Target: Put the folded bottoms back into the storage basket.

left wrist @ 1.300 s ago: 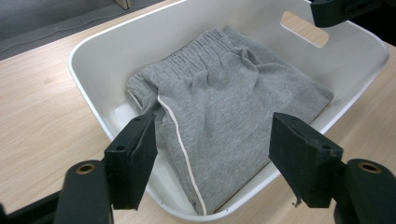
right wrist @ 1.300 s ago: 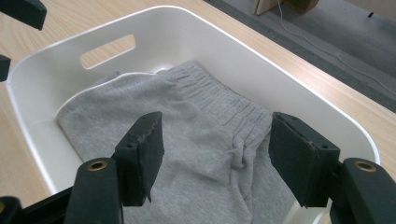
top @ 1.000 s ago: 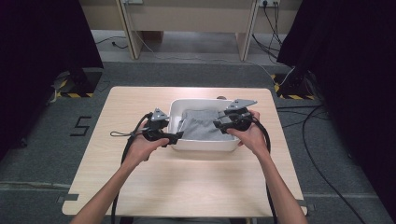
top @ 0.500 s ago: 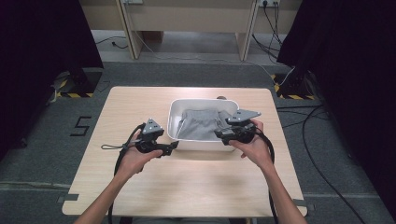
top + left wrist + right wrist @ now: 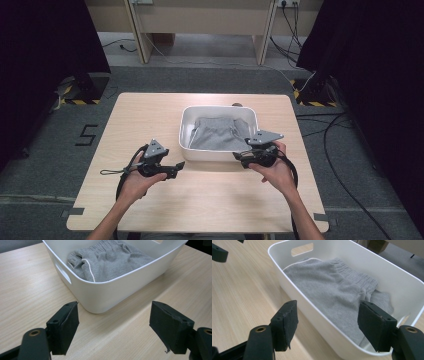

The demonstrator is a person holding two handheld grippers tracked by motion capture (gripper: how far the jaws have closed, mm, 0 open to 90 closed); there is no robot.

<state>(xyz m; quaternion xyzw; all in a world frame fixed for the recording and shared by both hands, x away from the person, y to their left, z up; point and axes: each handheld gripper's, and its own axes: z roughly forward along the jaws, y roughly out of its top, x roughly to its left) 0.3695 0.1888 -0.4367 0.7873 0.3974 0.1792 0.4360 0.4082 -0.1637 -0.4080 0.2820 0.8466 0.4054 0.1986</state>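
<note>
A white plastic bin (image 5: 191, 149) stands mid-table and holds a folded grey garment (image 5: 216, 134) with a ribbed waistband. My left gripper (image 5: 179, 166) is open over the bare table, just off the bin's near left corner (image 5: 100, 298). My right gripper (image 5: 237, 157) is open at the bin's near right rim (image 5: 312, 302), apart from the grey garment (image 5: 332, 287). In the left gripper view, white piping runs along the garment (image 5: 110, 260). Nothing sits between either pair of jaws.
The wooden table (image 5: 150, 110) stands on grey carpet. Cables (image 5: 350, 165) trail on the floor at the right, and a wooden desk (image 5: 200, 20) stands behind. Yellow-black taped stands (image 5: 75, 90) sit at both far corners.
Both grippers have drawn back from inside the bin toward the person. The left one moved farther, down and left onto the table. The garment stays in the bin.
</note>
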